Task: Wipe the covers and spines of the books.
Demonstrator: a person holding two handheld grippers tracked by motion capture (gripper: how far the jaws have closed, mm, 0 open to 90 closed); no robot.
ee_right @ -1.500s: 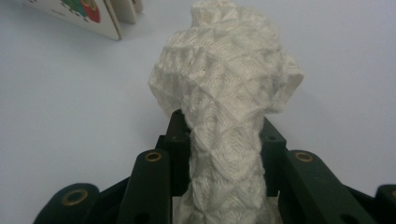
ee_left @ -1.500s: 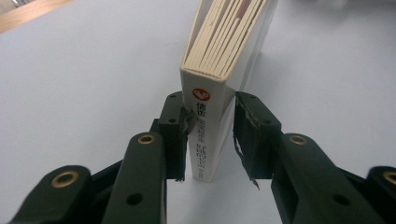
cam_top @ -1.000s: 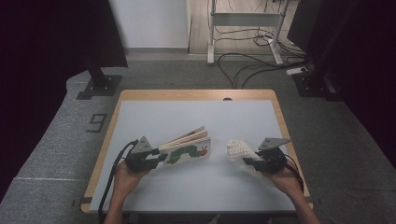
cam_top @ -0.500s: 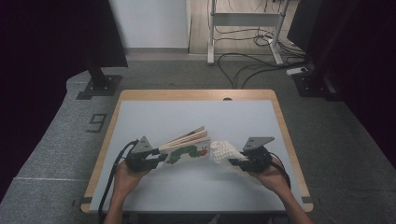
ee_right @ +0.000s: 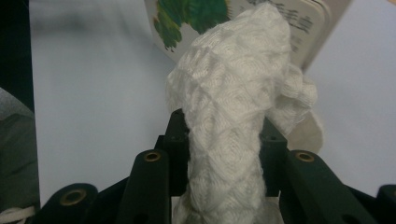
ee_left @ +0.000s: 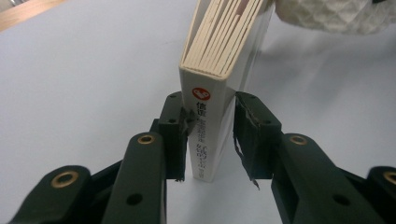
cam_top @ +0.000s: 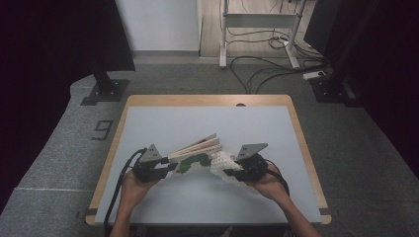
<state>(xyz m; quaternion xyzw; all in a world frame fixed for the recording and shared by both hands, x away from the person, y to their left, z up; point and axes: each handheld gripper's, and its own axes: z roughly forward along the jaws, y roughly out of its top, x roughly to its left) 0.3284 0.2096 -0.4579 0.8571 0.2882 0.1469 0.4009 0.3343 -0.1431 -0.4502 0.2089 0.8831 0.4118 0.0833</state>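
A thick board book (cam_top: 195, 154) with a white cover and a green picture is held up off the table. My left gripper (cam_top: 165, 167) is shut on its spine end; in the left gripper view both pads squeeze the book's (ee_left: 219, 88) spine, and its pages fan away from me. My right gripper (cam_top: 231, 173) is shut on a bunched white quilted cloth (cam_top: 222, 163). In the right gripper view the cloth (ee_right: 233, 112) rises between the jaws and touches the book's cover (ee_right: 196, 18). The cloth's (ee_left: 336, 14) edge reaches the book's far end at the top right of the left gripper view.
The pale grey table top (cam_top: 207, 123) has a wooden rim (cam_top: 113, 148) and is bare behind the book. Cables trail from both grippers over the near edge. A black stand foot (cam_top: 104, 91) and floor cables lie beyond the table.
My right gripper has carried the cloth leftward across the table until it meets the book's cover. The left gripper and the book have kept still.
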